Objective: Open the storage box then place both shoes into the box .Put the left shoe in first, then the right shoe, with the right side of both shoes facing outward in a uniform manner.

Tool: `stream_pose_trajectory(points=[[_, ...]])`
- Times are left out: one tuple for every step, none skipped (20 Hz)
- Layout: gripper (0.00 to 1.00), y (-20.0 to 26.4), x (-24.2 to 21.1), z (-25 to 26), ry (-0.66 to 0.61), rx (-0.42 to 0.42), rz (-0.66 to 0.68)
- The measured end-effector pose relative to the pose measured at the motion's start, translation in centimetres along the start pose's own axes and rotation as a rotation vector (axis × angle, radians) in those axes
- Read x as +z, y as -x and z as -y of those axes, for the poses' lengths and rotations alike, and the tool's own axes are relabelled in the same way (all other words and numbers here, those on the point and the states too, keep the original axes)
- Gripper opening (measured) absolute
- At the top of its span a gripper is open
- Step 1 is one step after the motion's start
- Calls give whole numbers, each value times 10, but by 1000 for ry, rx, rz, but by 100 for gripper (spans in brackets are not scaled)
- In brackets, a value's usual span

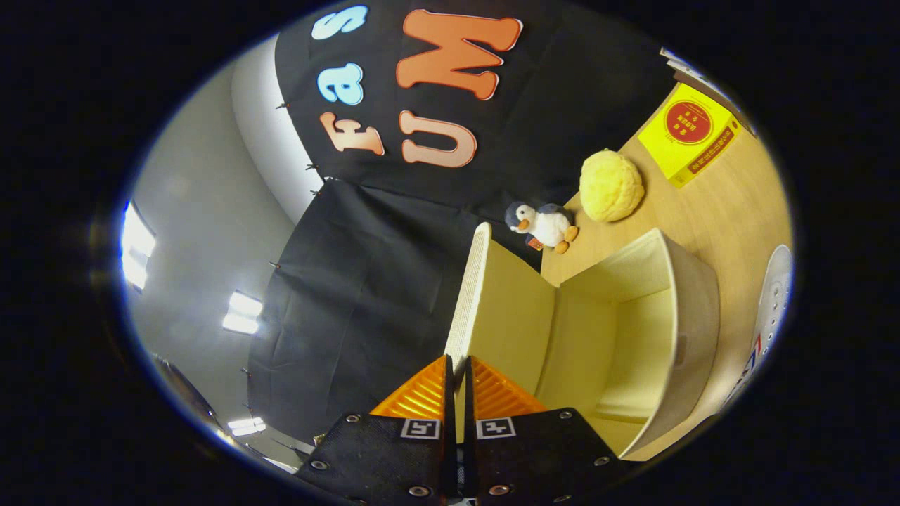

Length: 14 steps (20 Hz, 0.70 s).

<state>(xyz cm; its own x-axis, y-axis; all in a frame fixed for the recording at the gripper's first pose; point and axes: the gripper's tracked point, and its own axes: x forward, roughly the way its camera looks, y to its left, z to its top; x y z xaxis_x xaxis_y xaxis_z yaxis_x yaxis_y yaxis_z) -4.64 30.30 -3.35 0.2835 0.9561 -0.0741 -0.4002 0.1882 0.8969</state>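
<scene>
The view is rolled on its side, so the wooden table (710, 211) stands to the right. A cream storage box (633, 330) lies open with its inside bare. Its lid (492, 309) is swung up and away from the box. My gripper (458, 369) is shut on the lid's near edge, one finger on each face of it. A white shoe (773, 309) with lace eyelets and a red and blue mark lies on the table past the box's far wall.
A penguin plush (543, 226) and a yellow fuzzy ball (610, 185) sit at the table's back edge beyond the box. A yellow carton (692, 133) with a red round label lies further along the table. Black cloth hangs behind the table.
</scene>
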Motion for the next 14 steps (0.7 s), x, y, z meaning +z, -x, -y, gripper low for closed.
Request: stream_pose_trajectory(points=[[5,-12,-3,-7,14,-3,-7],[5,-24,-7,-13,25,-5,-15],[5,-35,-9,-20,33,-4,-22],[5,-46,-13,-28,33,2,-27],[5,-57,-15,-37,37,15,-32],[7,-69,-20,-43,41,18,-44],[7,-82,-26,-44,47,2,-63],[9,-93,-31,-44,60,-12,-77],[10,-103,-37,-45,78,-23,-90],[19,-110,-43,-47,100,-33,-106],[25,-116,-49,-48,128,-43,-122],[38,-122,-56,-45,160,-69,-139],[51,-127,-62,-38,199,-101,-153],[79,-129,-66,-29,241,-148,-167]])
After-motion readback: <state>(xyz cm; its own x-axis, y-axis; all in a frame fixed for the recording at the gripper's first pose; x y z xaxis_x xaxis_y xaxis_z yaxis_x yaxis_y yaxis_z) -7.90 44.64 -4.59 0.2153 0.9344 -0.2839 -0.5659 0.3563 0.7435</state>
